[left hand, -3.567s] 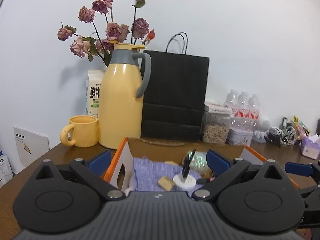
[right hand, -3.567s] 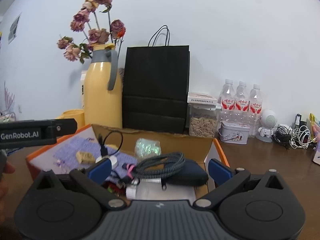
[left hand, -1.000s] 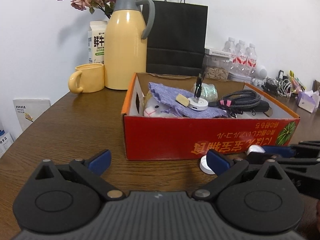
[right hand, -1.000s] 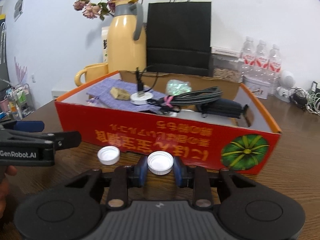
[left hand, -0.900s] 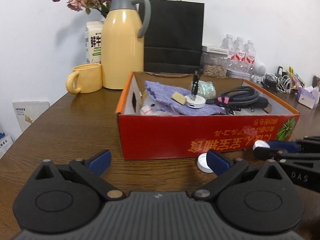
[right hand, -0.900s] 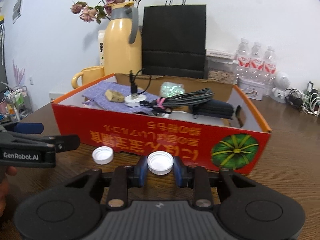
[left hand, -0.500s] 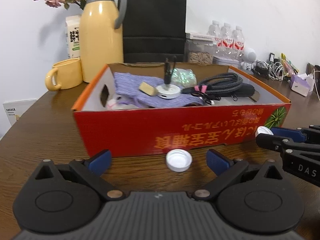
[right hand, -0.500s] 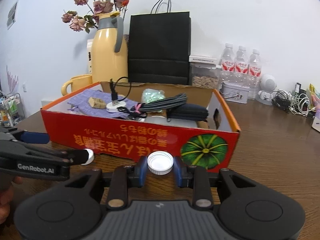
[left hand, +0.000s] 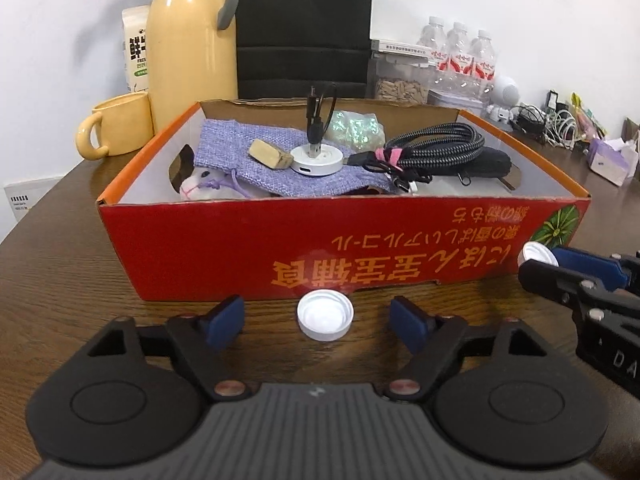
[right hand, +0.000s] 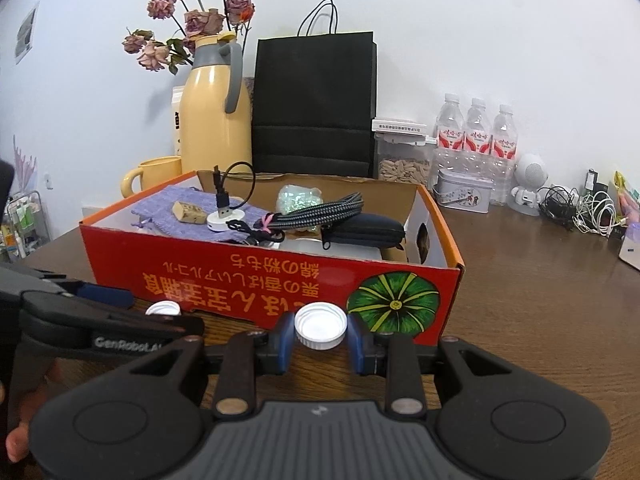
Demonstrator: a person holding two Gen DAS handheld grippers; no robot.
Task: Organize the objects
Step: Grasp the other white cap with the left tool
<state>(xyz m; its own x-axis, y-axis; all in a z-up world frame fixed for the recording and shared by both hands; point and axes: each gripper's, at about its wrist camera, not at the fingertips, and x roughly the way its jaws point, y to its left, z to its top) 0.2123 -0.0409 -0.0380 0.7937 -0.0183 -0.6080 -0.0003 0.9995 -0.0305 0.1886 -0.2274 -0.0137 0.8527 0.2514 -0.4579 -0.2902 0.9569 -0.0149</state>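
A white bottle cap (left hand: 325, 315) lies on the wooden table just in front of the red cardboard box (left hand: 320, 240). My left gripper (left hand: 320, 325) straddles this cap. Its jaws are closing, and the blue pads (left hand: 224, 322) still stand clear of the cap on both sides. My right gripper (right hand: 320, 338) is shut on a second white bottle cap (right hand: 320, 326), held just above the table before the box's green pumpkin print. In the left wrist view that held cap (left hand: 535, 253) shows at the right.
The box holds a purple pouch (left hand: 256, 148), a white puck with a cable (left hand: 316, 158), a braided cord (left hand: 436, 144) and a black case. Behind stand a yellow thermos (right hand: 212, 120), a mug (left hand: 116, 128), a black bag (right hand: 314, 108), water bottles (right hand: 476, 136) and cables (right hand: 580, 204).
My left gripper slid right until the loose cap sat centred between its jaws, which have narrowed. The right gripper carried its cap to the right along the box front.
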